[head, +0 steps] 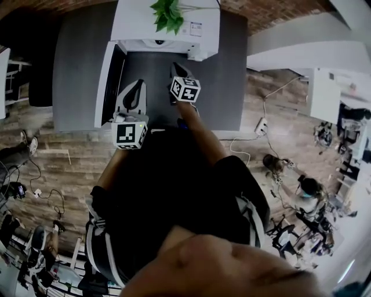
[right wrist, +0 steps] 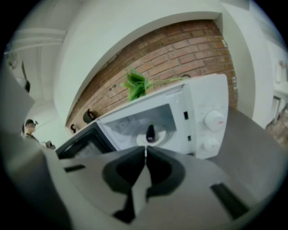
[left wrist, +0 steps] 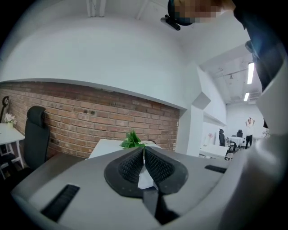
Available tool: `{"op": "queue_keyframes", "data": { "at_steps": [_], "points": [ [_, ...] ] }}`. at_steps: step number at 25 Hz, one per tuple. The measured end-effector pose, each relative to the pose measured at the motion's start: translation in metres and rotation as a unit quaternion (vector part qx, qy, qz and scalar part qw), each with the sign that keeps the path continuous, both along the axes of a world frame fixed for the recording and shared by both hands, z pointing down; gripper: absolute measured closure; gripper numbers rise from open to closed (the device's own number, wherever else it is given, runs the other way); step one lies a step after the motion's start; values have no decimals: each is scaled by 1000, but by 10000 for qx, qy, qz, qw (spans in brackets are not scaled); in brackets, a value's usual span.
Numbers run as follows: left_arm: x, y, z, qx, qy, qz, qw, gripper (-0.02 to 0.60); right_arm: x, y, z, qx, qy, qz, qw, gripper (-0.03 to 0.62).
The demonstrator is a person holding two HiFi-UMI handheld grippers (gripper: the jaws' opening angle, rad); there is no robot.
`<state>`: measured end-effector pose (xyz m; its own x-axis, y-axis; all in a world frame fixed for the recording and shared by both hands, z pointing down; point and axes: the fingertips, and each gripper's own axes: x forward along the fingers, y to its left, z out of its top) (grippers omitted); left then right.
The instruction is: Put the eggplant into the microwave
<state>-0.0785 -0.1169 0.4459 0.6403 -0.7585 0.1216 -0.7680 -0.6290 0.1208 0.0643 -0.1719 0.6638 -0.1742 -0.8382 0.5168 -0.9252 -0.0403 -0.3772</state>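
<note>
A small dark purple eggplant [right wrist: 150,133] stands on the white plate inside the open white microwave [right wrist: 198,112]. The microwave's door [right wrist: 85,143] hangs open to the left. My right gripper [right wrist: 146,148] is shut with nothing in it and sits just in front of the cavity, apart from the eggplant. In the head view the microwave [head: 168,26] stands at the far side of the grey table [head: 75,69], and its door [head: 107,81] swings toward me. My right gripper [head: 175,66] is near the opening. My left gripper [head: 139,84] is beside the door, shut and empty, as in its own view [left wrist: 144,149].
A green plant [head: 168,13] sits on top of the microwave, the plant [left wrist: 132,139] also showing beyond the left jaws. A black chair [left wrist: 35,130] stands by the brick wall at the left. Cables and a power strip [head: 261,125] lie on the wooden floor to the right.
</note>
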Motion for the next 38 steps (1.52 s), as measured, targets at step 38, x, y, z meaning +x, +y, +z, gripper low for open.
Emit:
{"op": "queue_keyframes", "data": {
  "at_steps": [38],
  "points": [
    [-28,9,-6,45,246,231,9994,538,-45,99,-151,1345,-321,-129,9903,561]
  ]
}}
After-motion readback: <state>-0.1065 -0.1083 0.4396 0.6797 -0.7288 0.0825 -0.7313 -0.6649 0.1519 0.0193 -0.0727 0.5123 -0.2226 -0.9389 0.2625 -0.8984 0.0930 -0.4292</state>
